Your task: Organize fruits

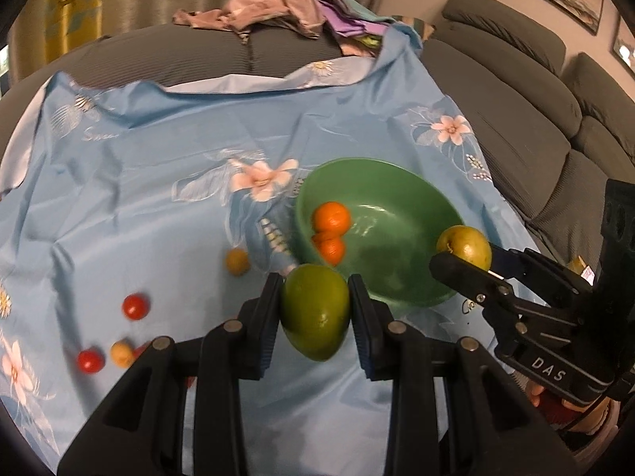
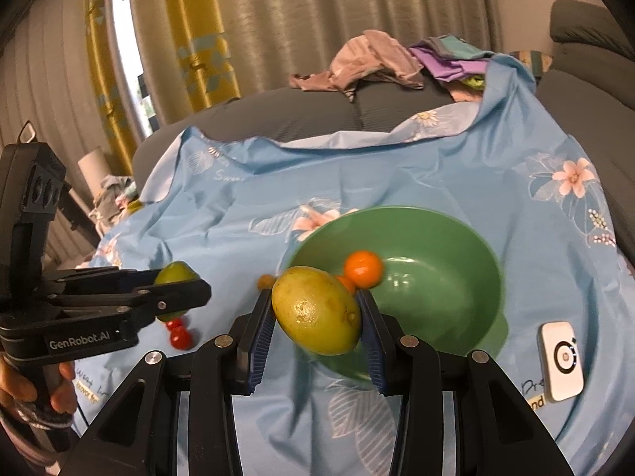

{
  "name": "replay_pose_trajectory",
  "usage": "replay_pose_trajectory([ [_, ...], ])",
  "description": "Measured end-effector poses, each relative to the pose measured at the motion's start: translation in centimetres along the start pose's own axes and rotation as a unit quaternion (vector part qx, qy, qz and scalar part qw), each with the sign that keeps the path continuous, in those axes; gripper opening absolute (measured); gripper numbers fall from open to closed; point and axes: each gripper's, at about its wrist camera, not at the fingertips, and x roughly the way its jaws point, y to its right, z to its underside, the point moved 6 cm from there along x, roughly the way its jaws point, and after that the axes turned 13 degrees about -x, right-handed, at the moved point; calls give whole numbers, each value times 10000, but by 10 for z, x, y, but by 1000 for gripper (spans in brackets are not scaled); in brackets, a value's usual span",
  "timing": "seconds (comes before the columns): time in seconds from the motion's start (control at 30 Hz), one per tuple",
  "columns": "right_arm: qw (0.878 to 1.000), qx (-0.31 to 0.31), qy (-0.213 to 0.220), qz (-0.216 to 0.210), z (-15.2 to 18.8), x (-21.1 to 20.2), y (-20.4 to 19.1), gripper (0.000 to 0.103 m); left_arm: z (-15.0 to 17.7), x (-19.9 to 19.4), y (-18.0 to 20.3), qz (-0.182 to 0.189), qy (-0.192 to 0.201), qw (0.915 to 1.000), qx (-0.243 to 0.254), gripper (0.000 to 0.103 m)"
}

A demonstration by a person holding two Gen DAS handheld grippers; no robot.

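My left gripper is shut on a green mango, held just in front of the green bowl's near rim. My right gripper is shut on a yellow-green mango, held over the green bowl's near left rim. Each gripper shows in the other view, the right one with its mango, the left one with its mango. Two oranges lie inside the bowl, one showing in the right wrist view.
Red tomatoes and small yellow fruits lie on the blue floral cloth left of the bowl. A white device lies right of the bowl. Clothes pile at the back. A grey sofa stands at right.
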Motion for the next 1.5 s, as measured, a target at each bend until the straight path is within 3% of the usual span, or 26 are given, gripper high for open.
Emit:
replay_pose_trajectory([
  [0.37,9996,183,-65,212,2,10,29,43,-10,45,31,203,-257,9985,434,33],
  [0.87,9988,225,-279,338,10,25,43,43,-6,83,37,-62,-517,9959,741,33],
  [1.27,9981,203,-455,362,16,30,42,43,-5,89,34,-186,-540,9952,797,32],
  [1.43,9974,185,-555,427,18,31,40,43,-5,85,31,-186,-503,9959,725,38],
  [1.5,9970,213,-593,460,19,30,40,43,-6,80,31,-177,-452,9963,704,46],
])
